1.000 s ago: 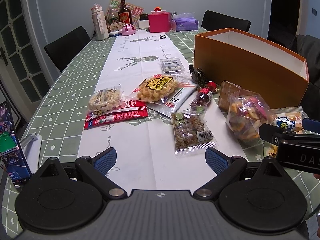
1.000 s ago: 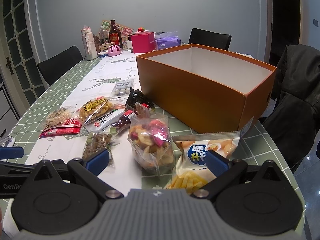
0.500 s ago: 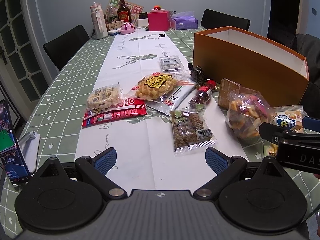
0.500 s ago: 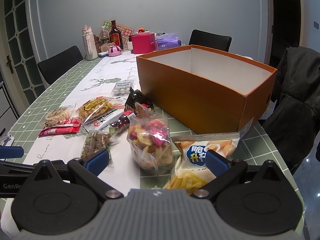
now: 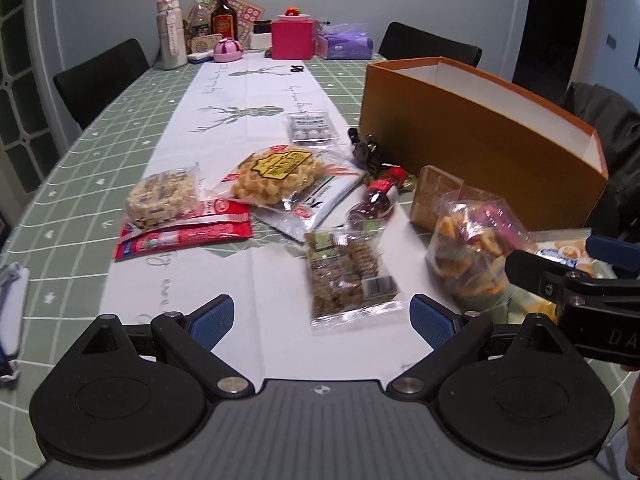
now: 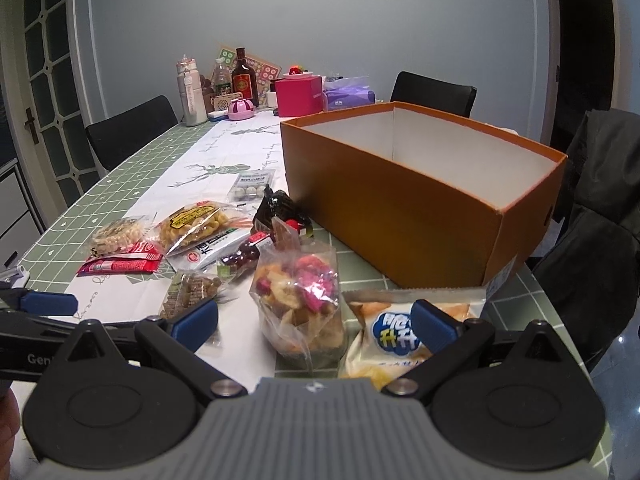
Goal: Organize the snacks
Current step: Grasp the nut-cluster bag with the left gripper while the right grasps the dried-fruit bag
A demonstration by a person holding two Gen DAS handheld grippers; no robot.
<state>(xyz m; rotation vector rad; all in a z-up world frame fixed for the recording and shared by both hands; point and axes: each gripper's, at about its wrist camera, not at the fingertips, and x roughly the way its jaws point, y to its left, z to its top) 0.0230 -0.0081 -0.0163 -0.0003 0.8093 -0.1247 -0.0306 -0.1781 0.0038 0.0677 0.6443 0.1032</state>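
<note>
Several snack packs lie on the white runner: a brown granola pack [image 5: 344, 276], yellow puffed rings [image 5: 272, 176], a red packet [image 5: 184, 236], a silver pack [image 5: 320, 200] and a pack of white balls [image 5: 312, 128]. My left gripper [image 5: 322, 316] hovers open just short of the granola pack. My right gripper [image 6: 315, 322] is open, low over a clear bag of colourful chips [image 6: 300, 300] and a yellow chip bag [image 6: 396, 336]. Behind them stands the orange box [image 6: 400, 216], open-topped with nothing visible inside.
Bottles [image 5: 222, 16], a pink box [image 5: 294, 40] and a purple tissue pack [image 5: 346, 44] crowd the far end of the table. Black chairs [image 6: 132, 132] stand around it. A dark jacket [image 6: 600, 232] hangs at the right. A phone edge [image 5: 10, 312] lies at the left.
My left gripper has drifted a little right and nearer the snacks, so the phone has slid almost out of view. The right view has barely shifted. Both stay open; no snack has moved.
</note>
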